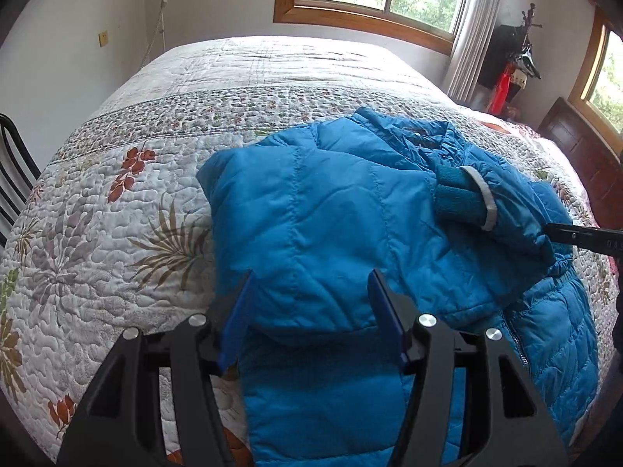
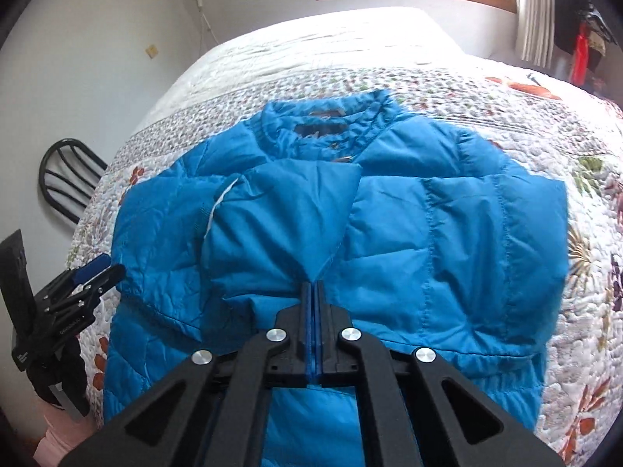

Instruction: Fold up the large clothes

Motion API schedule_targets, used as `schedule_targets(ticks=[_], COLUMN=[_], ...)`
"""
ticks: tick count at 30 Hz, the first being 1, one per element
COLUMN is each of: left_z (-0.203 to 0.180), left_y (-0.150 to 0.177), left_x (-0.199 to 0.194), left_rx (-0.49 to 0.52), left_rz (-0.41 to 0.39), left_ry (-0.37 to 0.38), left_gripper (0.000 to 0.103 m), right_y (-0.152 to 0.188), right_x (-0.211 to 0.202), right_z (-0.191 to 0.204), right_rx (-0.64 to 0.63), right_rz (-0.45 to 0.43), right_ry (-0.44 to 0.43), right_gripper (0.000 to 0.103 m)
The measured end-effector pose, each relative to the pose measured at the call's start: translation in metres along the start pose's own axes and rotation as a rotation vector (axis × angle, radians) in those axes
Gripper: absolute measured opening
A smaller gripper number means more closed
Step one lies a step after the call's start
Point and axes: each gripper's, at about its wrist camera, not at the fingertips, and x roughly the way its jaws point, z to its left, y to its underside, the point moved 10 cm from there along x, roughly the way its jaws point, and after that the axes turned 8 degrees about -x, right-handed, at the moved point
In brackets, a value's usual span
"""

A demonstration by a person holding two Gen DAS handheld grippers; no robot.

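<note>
Right wrist view: my right gripper [image 2: 314,292] has fingers clamped on the blue puffer jacket [image 2: 447,241] sleeve, laying it across the chest on the bed [image 2: 584,311]; left gripper [image 1: 311,295], fingers apart, hovers over the folded side.

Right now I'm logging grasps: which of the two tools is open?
The left tool: its blue-padded fingers stand wide apart over the blue quilted puffer jacket. The right tool has its fingers pressed together.

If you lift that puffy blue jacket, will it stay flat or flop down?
The blue jacket would probably flop: its sleeve is folded across it and the fabric is creased all over. It likely feels light for its size, since the quilted panels look puffy. The smooth shell may be a bit slippery, though the right tool is pinching it.
</note>
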Motion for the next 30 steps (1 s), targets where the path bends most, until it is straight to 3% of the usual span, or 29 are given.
schedule_targets(ticks=[5,7,11,14,16,19,23,27,30], left_z=[-0.006,-0.005,-0.004,-0.013,-0.019,-0.024,-0.022,-0.022,-0.021], left_y=[0.007,0.008,0.000,-0.010,-0.012,-0.007,-0.002,-0.001,0.000], left_x=[0.029,0.035,0.023,0.013,0.018,0.034,0.044,0.046,0.047], left_rx=[0.030,0.027,0.005,0.000,-0.006,-0.003,0.014,0.022,0.023], left_rz=[0.051,0.062,0.050,0.022,0.033,0.067,0.073,0.070,0.070], left_ry=[-0.038,-0.046,-0.018,0.002,0.002,-0.004,-0.019,-0.013,-0.015], left_gripper=[0.059,0.059,0.059,0.061,0.061,0.061,0.061,0.062,0.062], right_y=[0.010,0.011,-0.004,-0.023,-0.031,-0.035,-0.035,-0.033,-0.034], right_x=[0.028,0.027,-0.011,-0.029,-0.020,0.013,0.055,0.050,0.021], right_z=[-0.020,-0.022,-0.020,0.007,0.033,0.063,0.054,0.045,0.029], right_rx=[0.036,0.035,-0.036,-0.120,-0.196,-0.278,-0.330,-0.269,-0.149], right_rz=[0.094,0.092,-0.011,-0.068,-0.041,0.035,0.094,0.059,0.009], right_ry=[0.006,0.009,0.126,0.122,0.110,0.092,0.265,0.184,0.061], right_gripper=[0.001,0.005,0.029,0.046,0.051,0.052,0.053,0.030,0.027])
